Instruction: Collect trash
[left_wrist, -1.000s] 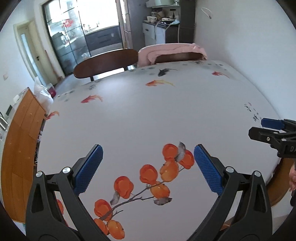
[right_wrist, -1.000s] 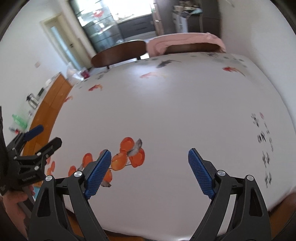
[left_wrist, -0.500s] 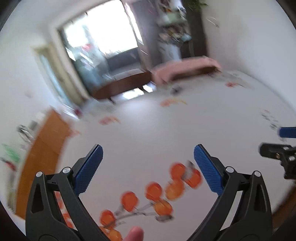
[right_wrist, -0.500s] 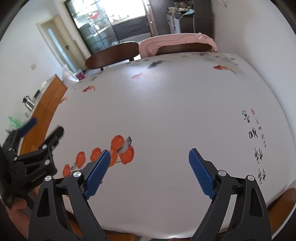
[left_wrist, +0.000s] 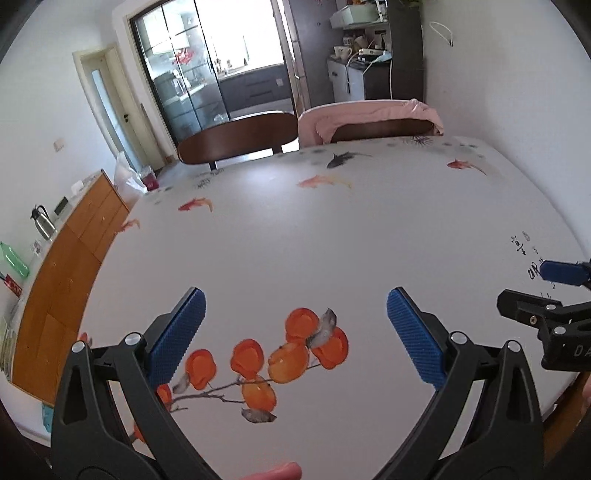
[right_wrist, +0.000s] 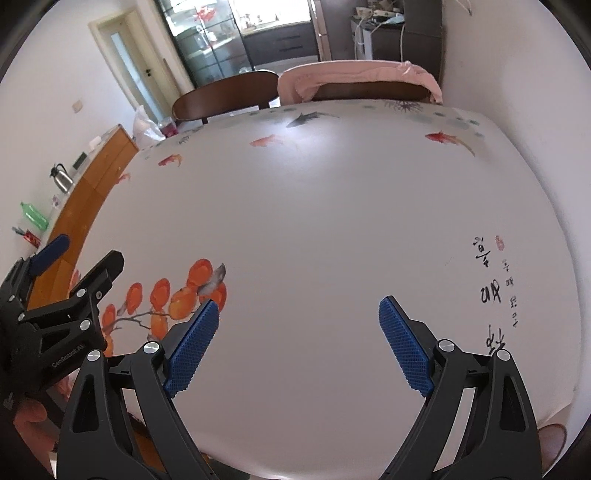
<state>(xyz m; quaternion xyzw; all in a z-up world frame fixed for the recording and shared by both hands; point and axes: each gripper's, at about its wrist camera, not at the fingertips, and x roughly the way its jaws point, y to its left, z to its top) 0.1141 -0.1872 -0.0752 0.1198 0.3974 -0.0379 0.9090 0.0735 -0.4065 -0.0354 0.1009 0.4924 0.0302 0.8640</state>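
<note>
No trash shows in either view. My left gripper (left_wrist: 295, 317) is open and empty, hovering over the near edge of the table (left_wrist: 332, 229), above its printed orange fruit. It also shows at the left edge of the right wrist view (right_wrist: 79, 258). My right gripper (right_wrist: 299, 325) is open and empty, over the near part of the table (right_wrist: 332, 206). It also shows at the right edge of the left wrist view (left_wrist: 532, 291). The table's white cloth has printed fish, fruit and black writing.
Two wooden chairs (left_wrist: 240, 138) stand at the table's far side; the right one (left_wrist: 380, 129) has a pink cloth over it. A wooden sideboard (left_wrist: 70, 269) with a kettle and a green bottle runs along the left wall. A white wall is at right.
The left gripper swung up and back, so its view now takes in more of the room. The right gripper shifted slightly nearer the table. Both stayed open and empty.
</note>
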